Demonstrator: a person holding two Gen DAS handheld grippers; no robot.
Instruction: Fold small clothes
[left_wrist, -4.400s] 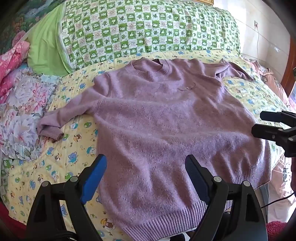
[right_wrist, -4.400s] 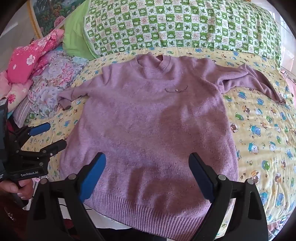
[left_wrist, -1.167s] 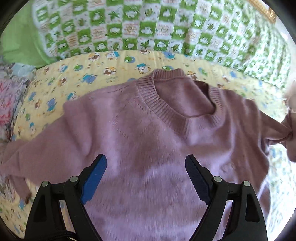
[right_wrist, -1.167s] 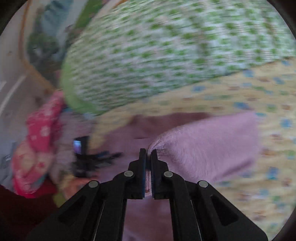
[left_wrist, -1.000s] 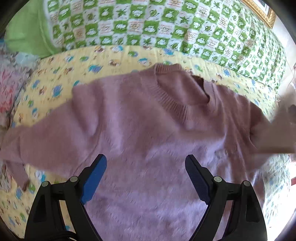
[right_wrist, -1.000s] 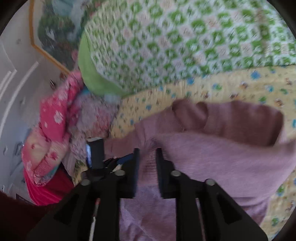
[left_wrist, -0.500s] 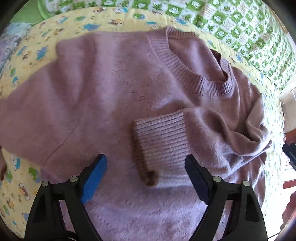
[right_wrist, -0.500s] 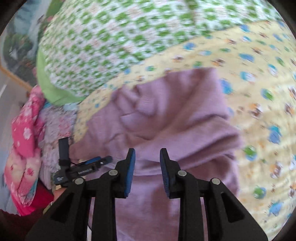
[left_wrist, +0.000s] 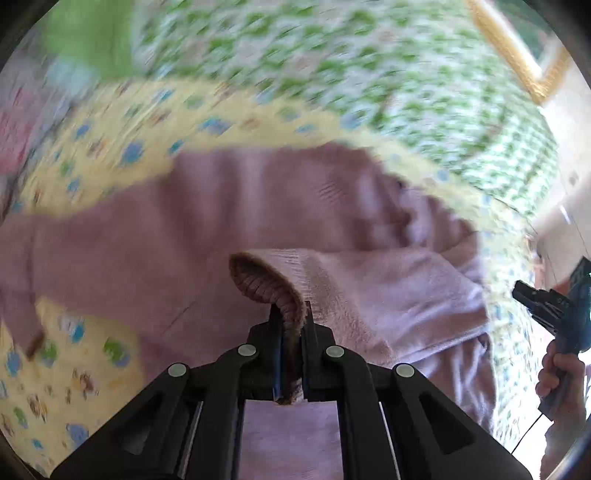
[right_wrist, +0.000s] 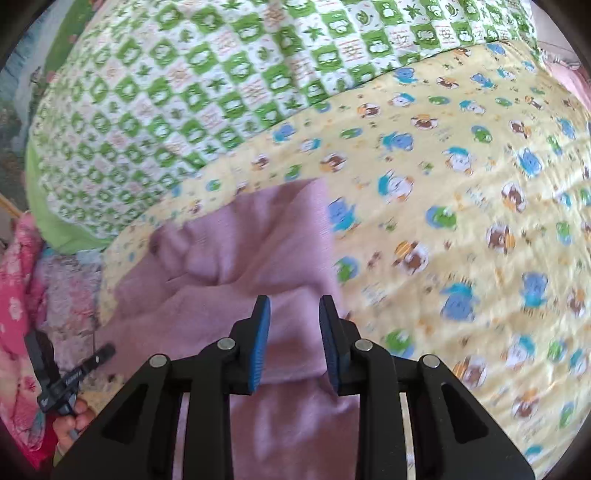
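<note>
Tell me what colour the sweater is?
The sweater is a soft purple, like lilac. The right wrist view shows it best; the left one is blurry.

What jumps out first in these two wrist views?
The lilac sweater spread on the yellow cartoon-print bedspread dominates both views. In the left wrist view, the left gripper is shut on the ribbed sleeve cuff, the sleeve folded across the sweater's body. In the right wrist view, the right gripper hangs open over the sweater's edge, holding nothing, with the green checked quilt behind.
</note>
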